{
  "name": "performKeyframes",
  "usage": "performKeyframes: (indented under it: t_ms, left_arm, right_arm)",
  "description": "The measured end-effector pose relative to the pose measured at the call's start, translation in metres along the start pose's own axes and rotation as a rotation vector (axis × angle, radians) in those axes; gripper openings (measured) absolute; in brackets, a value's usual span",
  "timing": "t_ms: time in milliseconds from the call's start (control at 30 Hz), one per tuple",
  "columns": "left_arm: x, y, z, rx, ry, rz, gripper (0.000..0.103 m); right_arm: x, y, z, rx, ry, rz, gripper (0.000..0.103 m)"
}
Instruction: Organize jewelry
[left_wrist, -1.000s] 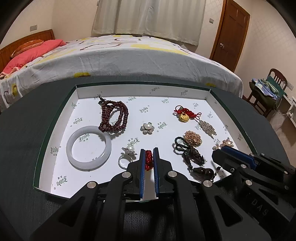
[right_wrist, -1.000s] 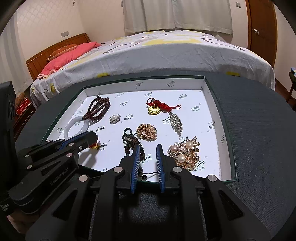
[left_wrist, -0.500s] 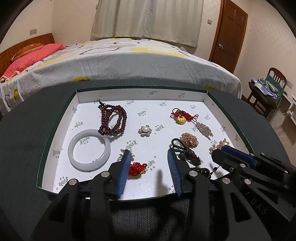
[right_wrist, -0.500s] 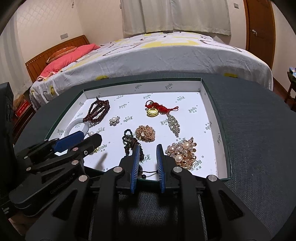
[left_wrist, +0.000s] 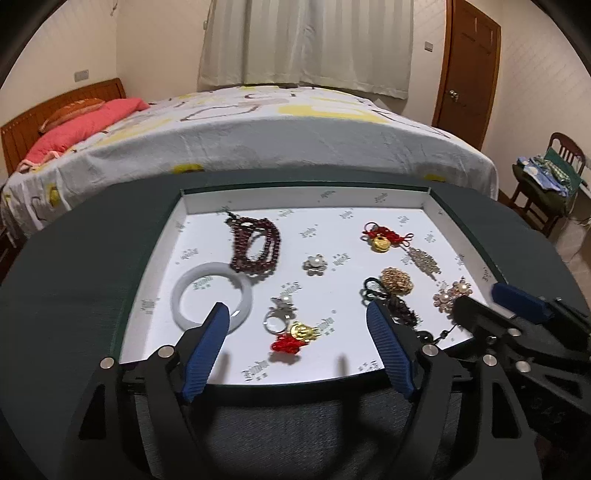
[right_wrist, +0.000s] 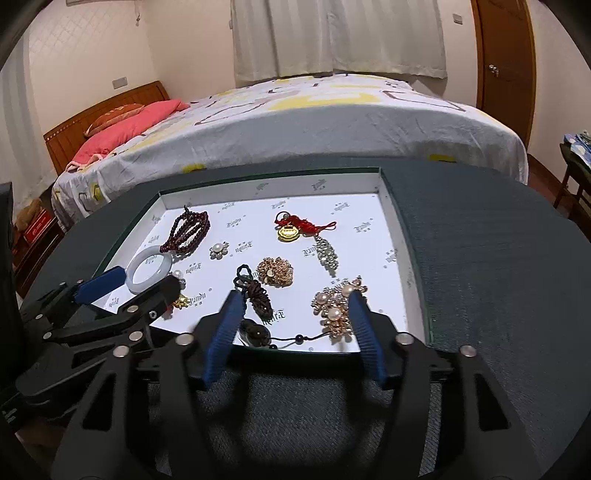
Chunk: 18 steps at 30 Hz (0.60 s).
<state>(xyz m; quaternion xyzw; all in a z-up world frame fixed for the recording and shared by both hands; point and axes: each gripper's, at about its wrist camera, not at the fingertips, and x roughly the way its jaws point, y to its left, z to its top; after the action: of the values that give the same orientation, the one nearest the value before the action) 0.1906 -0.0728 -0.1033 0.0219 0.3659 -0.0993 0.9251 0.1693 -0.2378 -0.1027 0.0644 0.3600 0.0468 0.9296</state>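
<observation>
A white-lined tray (left_wrist: 303, 201) on a dark round table holds jewelry. My left gripper (left_wrist: 297, 314) is open and empty above the tray's near edge; a red-knot gold charm (left_wrist: 295, 338) lies free between its fingers, beside a pearl ring (left_wrist: 279, 312). A white jade bangle (left_wrist: 212, 295) and dark red bead bracelet (left_wrist: 255, 243) lie to the left. My right gripper (right_wrist: 293, 299) is open and empty over a dark knotted cord pendant (right_wrist: 256, 299) and a pearl-and-gold brooch (right_wrist: 336, 304).
Also in the tray: a pearl flower pin (left_wrist: 315, 264), a red-cord gold lock charm (left_wrist: 382, 240), a crystal brooch (left_wrist: 424, 260) and a gold flower brooch (left_wrist: 397, 280). A bed (left_wrist: 258, 129) stands behind the table, a chair (left_wrist: 546, 177) at far right.
My left gripper opened and let go of the red-knot gold charm, which now lies in the tray. My right gripper opened from shut. Both grippers pulled back and up.
</observation>
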Motion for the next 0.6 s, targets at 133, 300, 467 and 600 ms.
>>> performKeyframes:
  t_ms: [133,300,467,600]
  left_arm:
    - [-0.012,0.005,-0.001,-0.014,0.002,0.019,0.075]
    - [-0.041,0.011,-0.005,-0.043,-0.017,0.02,0.075]
    - [-0.076,0.016,-0.012,-0.066,-0.056,0.026,0.076]
    - [-0.106,0.018,-0.015,-0.066,-0.098,0.047,0.077]
  right_arm:
    - [-0.012,0.001,-0.001,-0.005,-0.01,-0.009,0.062]
    - [-0.035,0.007,-0.004,-0.019,-0.037,-0.009,0.063]
    - [-0.068,0.014,-0.009,-0.04,-0.069,-0.005,0.063]
    - [-0.096,0.019,-0.012,-0.055,-0.104,-0.001,0.064]
